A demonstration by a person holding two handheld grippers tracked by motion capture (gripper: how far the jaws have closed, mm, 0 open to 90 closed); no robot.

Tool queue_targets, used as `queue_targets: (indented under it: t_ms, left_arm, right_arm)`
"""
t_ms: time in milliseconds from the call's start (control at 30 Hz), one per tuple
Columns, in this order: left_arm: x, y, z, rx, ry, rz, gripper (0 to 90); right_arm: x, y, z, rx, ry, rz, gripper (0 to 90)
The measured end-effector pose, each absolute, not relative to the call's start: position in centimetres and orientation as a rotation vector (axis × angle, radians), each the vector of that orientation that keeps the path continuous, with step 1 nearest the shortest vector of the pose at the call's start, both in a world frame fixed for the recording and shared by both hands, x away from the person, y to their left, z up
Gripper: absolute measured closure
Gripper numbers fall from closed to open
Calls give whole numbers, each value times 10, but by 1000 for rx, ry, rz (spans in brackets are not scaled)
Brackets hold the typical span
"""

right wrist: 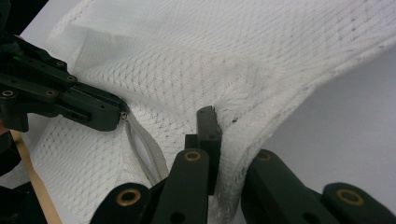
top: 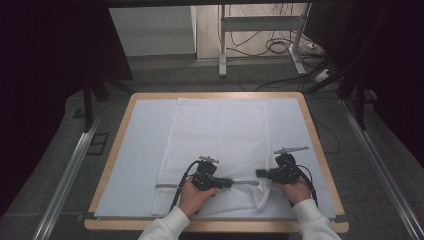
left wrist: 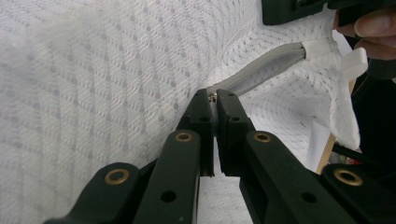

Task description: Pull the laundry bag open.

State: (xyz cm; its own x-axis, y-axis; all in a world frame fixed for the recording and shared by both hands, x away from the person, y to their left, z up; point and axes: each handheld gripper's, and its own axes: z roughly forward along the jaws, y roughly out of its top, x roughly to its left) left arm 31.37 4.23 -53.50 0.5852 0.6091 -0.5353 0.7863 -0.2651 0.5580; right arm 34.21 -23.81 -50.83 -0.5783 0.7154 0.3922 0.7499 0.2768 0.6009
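mesh bag zipper, both grippers engaged

i see the white mesh bag lying flat on the pale blue mat, running from 12 o'clock down to the near edge at 6. my left gripper sits at about 6 o'clock, jaws pressed together on the small metal zipper pull at the end of the grey zipper. the zipper runs on toward 3 o'clock. my right gripper, just beside at 5 o'clock, is clamped on a raised fold of the bag's mesh edge, cloth pinched between its jaws.
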Motion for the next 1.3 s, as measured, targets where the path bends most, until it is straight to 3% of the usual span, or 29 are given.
queue_targets:
  t_ms: [1300]
  left_arm:
    - [315,73,-541,1938,1167,-301,864]
  right_arm:
    - [340,-237,-510,-1436,-2479,-1190,887]
